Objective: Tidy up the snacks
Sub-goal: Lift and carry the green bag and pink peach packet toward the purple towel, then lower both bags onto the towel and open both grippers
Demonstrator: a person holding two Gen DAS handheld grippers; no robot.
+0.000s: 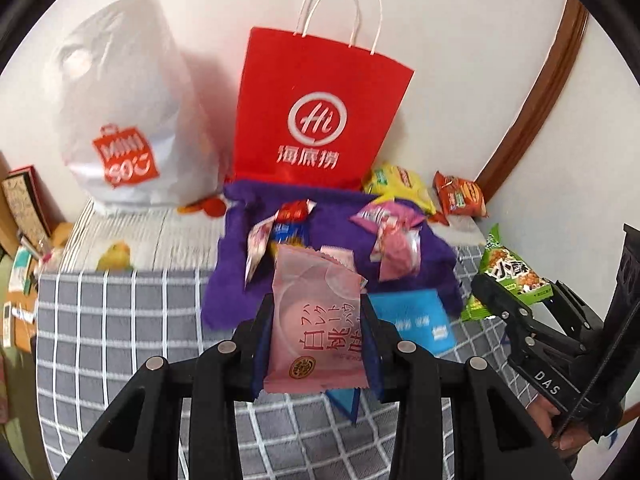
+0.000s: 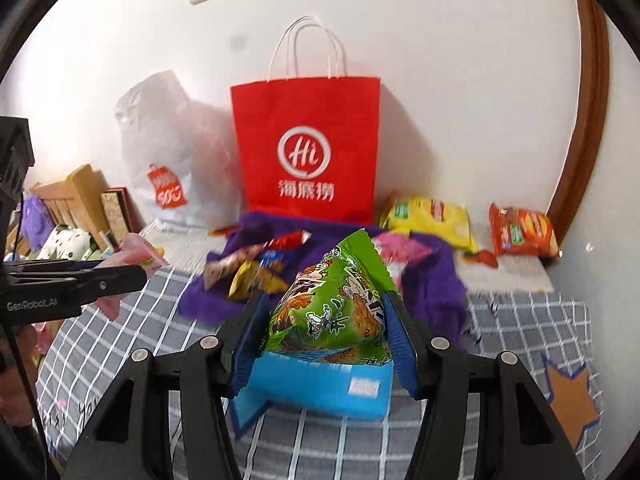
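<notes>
Holding one pink packet, one green packet; perhaps six loose snacks.

Your left gripper clamps a pink snack packet between its pads, above the grey checked bedding. Beyond lies a purple cloth strewn with small snack packets, backed by a red paper bag. At right, your right gripper grips a green snack packet.

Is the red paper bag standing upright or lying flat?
Upright. The red paper bag stands against the wall, its white handles pointing up, behind the purple cloth.
</notes>
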